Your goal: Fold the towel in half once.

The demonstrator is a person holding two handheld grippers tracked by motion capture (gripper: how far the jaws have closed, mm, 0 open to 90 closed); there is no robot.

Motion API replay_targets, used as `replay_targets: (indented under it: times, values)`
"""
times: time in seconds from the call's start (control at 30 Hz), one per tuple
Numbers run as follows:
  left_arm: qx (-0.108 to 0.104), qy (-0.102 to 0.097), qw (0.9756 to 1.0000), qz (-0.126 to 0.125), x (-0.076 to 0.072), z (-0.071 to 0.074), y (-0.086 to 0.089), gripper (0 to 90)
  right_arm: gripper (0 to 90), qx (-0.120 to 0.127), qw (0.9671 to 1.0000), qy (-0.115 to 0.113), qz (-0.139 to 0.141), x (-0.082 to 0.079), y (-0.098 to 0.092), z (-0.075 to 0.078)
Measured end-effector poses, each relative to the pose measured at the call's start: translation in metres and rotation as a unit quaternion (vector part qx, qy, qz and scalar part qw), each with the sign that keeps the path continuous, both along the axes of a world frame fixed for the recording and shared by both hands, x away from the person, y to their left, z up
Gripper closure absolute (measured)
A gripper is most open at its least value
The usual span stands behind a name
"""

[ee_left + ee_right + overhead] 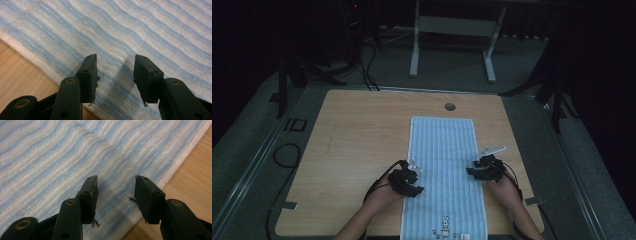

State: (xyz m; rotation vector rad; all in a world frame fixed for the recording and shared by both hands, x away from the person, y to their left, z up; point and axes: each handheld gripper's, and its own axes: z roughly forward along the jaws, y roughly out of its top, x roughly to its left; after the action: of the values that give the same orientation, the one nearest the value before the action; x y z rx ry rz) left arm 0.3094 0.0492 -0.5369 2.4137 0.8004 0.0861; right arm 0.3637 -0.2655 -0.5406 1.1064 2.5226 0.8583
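Both of my grippers, left gripper (411, 176) and right gripper (479, 170), hang open-jawed over the striped towel (443, 150); its hem print (445, 231) is unreadable.

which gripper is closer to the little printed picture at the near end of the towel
Left. The left gripper sits over the towel's left edge, a short way up from the printed picture. The right gripper is at the right edge, farther up the towel.
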Motion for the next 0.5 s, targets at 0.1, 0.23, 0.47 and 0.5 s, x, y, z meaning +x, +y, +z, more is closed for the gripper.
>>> replay_targets:
  times: [0.1,0.23,0.47,0.5]
  values:
    - [0.001,-0.001,1.0,-0.001,0.0,0.0001,-0.0026,53.7,51.8,0.002,1.0,0.002,-0.004,-0.0017,-0.0044,0.0002]
    - [0.005,-0.005,1.0,-0.005,-0.0031,0.0002,-0.0061,51.9,50.6,0.007,0.9999,-0.002,-0.01,-0.0051,-0.0085,-0.0011]
    - [0.004,0.003,0.9999,-0.009,-0.0065,0.002,-0.0081,50.9,48.1,-0.004,1.0,0.001,0.003,-0.0072,-0.0069,0.002]
    - [0.005,0.003,0.9999,-0.008,-0.0062,0.0034,-0.0071,49.8,47.8,-0.002,1.0,0.0,0.009,-0.0089,-0.006,0.004]
